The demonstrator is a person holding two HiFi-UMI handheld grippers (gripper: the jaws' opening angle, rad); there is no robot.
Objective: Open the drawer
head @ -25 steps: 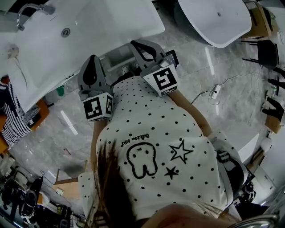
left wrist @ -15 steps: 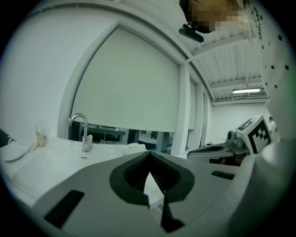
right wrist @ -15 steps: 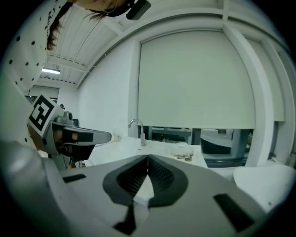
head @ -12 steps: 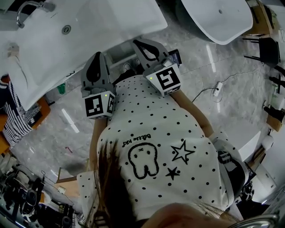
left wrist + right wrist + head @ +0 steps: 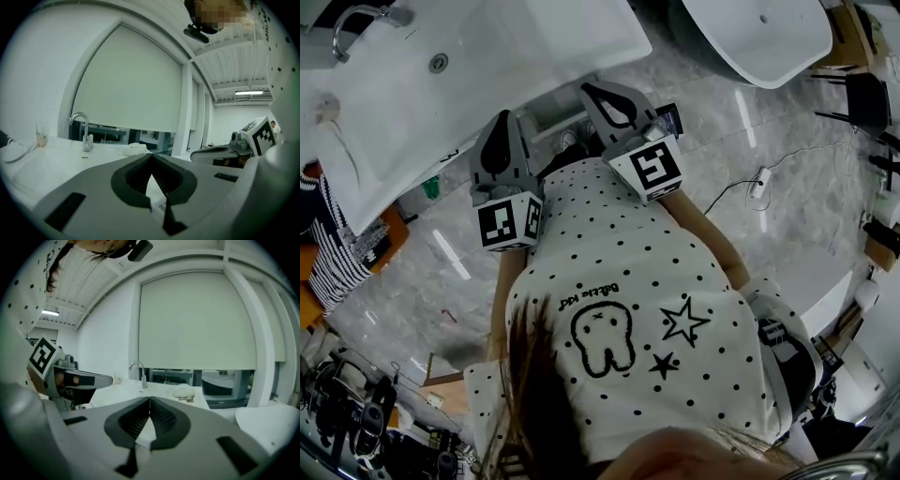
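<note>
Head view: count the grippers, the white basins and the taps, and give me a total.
Grippers: 2 (left gripper, right gripper)
White basins: 2
Taps: 1
Total: 5

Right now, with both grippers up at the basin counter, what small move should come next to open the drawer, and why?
Probably lower the right gripper below the edge of the counter: it and the left gripper, fingers shut on nothing, look across its top, with no drawer in their views.
</note>
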